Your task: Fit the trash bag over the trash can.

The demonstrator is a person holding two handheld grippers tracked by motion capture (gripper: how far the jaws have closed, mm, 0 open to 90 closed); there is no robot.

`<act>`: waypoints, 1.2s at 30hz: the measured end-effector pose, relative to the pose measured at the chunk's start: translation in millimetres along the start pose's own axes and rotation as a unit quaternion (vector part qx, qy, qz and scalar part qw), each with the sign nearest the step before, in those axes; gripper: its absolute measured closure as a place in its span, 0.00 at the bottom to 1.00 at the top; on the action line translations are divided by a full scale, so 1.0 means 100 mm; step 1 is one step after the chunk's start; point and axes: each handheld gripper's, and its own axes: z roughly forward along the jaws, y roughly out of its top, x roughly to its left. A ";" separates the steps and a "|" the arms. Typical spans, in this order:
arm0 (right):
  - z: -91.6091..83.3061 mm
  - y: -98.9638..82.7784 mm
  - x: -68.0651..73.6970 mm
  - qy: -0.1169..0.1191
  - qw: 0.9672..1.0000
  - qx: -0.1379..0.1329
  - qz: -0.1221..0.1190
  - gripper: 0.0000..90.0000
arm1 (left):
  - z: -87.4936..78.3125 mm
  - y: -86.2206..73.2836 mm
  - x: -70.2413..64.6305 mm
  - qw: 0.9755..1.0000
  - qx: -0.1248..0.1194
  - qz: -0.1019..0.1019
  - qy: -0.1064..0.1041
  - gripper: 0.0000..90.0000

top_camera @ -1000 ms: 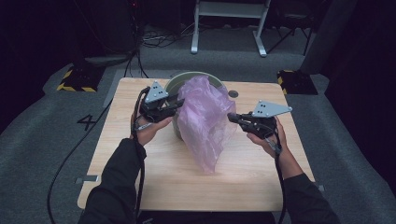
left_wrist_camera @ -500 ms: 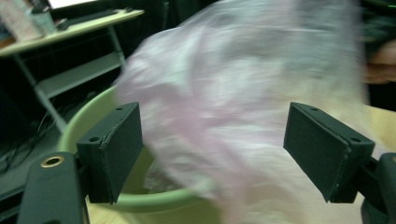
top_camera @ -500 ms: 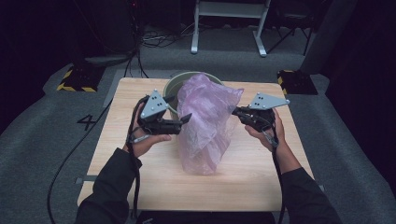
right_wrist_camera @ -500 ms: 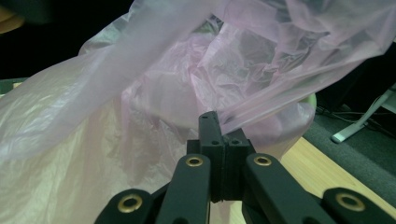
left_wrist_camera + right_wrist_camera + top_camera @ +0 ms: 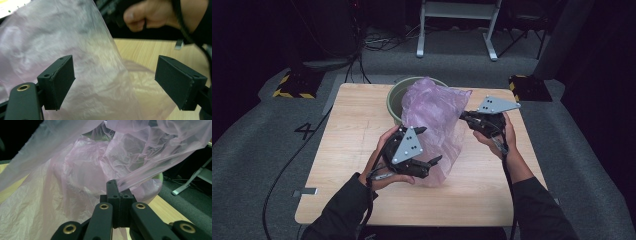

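A thin purple plastic bag [image 5: 432, 117] stands loose and crumpled in the middle of the wooden table [image 5: 347, 150], its upper part draped over a green bucket [image 5: 395, 98]. My right gripper [image 5: 463, 116] is shut on a fold of the bag's upper edge, and the film [image 5: 82, 177] is pinched between the closed jaws of that gripper [image 5: 119, 193]. My left gripper [image 5: 431, 145] hovers open by the bag's lower left side. In the left gripper view its jaws stand wide apart [image 5: 115, 82] with the bag [image 5: 82, 62] between and beyond them, untouched.
The bucket's rim [image 5: 161, 177] peeks out behind the bag at the table's far side. Bare tabletop [image 5: 145, 50] lies to the bag's right and front. A metal stand [image 5: 457, 20] and cables sit on the grey floor beyond the table. The person's other hand [image 5: 150, 15] holds the right gripper.
My left gripper has moved from the bag's upper left, near the bucket, down toward the front and the bag's lower part. The right gripper has held its pinch and barely shifted.
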 end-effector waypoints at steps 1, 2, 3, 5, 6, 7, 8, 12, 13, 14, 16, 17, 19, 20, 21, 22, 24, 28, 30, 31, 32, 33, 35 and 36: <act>0.00 0.00 0.00 0.001 1.000 0.001 -0.001 1.00 | 0.04 -0.03 -0.01 1.000 0.014 0.009 0.004 0.17; 0.00 0.00 0.00 0.004 1.000 0.002 -0.001 1.00 | 0.08 -0.06 -0.01 1.000 0.023 0.008 0.010 0.17; -0.01 0.00 0.00 0.006 1.000 0.001 -0.002 1.00 | 0.11 -0.09 0.00 0.999 0.029 0.004 0.017 0.18; -0.02 0.00 0.00 0.005 1.000 -0.002 -0.001 1.00 | 0.15 -0.14 0.04 0.998 0.046 0.004 0.042 0.19; -0.03 0.00 -0.01 0.006 1.000 -0.004 0.002 1.00 | 0.16 -0.15 0.08 0.998 0.050 -0.001 0.049 0.21; -0.03 -0.01 -0.02 0.006 1.000 -0.005 0.002 1.00 | 0.17 -0.17 0.12 0.997 0.050 -0.011 0.049 0.29; -0.03 -0.01 -0.02 0.005 1.000 -0.005 0.002 1.00 | 0.16 -0.18 0.16 0.998 0.044 -0.021 0.046 0.36; -0.04 -0.01 -0.04 0.004 1.000 -0.006 0.004 1.00 | 0.05 -0.24 0.34 0.998 0.006 -0.060 0.035 0.56; -0.04 -0.01 -0.04 0.003 1.000 -0.006 0.003 1.00 | 0.02 -0.25 0.37 0.998 0.001 -0.060 0.033 0.62; -0.03 -0.01 -0.04 0.002 1.000 -0.005 0.003 1.00 | 0.00 -0.25 0.39 0.997 -0.002 -0.055 0.047 0.69; -0.03 -0.01 -0.05 0.000 1.000 -0.004 0.003 1.00 | -0.04 -0.26 0.45 0.997 -0.005 -0.047 0.060 0.76; -0.02 -0.01 -0.05 -0.001 1.000 -0.002 0.002 1.00 | -0.04 -0.26 0.48 0.997 -0.001 -0.048 0.062 0.79; -0.01 0.00 -0.08 -0.006 1.000 0.002 0.002 1.00 | -0.06 -0.26 0.58 0.996 -0.004 -0.053 0.077 0.87; 0.00 0.00 -0.09 -0.008 1.000 0.005 0.003 1.00 | -0.08 -0.27 0.64 0.995 -0.011 -0.064 0.080 0.89; 0.01 0.00 -0.11 -0.013 1.000 0.007 0.004 1.00 | -0.09 -0.28 0.70 0.994 -0.016 -0.077 0.080 0.91; 0.02 0.00 -0.13 -0.016 1.000 0.009 0.005 1.00 | -0.11 -0.28 0.76 0.993 -0.017 -0.085 0.081 0.93; 0.03 -0.01 -0.17 -0.024 1.000 0.013 0.009 1.00 | -0.14 -0.30 0.86 0.991 -0.019 -0.094 0.089 0.96; 0.09 -0.04 -0.30 -0.039 0.999 0.021 0.028 1.00 | -0.18 -0.37 1.01 0.989 -0.019 -0.117 0.084 0.99; 0.12 -0.05 -0.34 -0.047 0.998 0.024 0.033 1.00 | -0.17 -0.42 1.09 0.988 -0.010 -0.124 0.095 0.98; 0.14 -0.06 -0.36 -0.050 0.998 0.025 0.036 1.00 | -0.17 -0.44 1.12 0.988 -0.008 -0.120 0.097 0.98; 0.16 -0.06 -0.37 -0.055 0.997 0.029 0.035 1.00 | -0.15 -0.45 1.14 0.988 -0.003 -0.118 0.100 0.98; 0.19 -0.06 -0.38 -0.064 0.997 0.033 0.029 1.00 | -0.14 -0.46 1.15 0.989 0.003 -0.106 0.104 0.98; 0.23 -0.05 -0.39 -0.081 0.996 0.039 0.020 1.00 | -0.11 -0.48 1.19 0.990 0.007 -0.101 0.101 0.99; 0.25 -0.05 -0.40 -0.080 0.996 0.038 0.023 1.00 | -0.09 -0.50 1.22 0.990 0.007 -0.103 0.096 0.99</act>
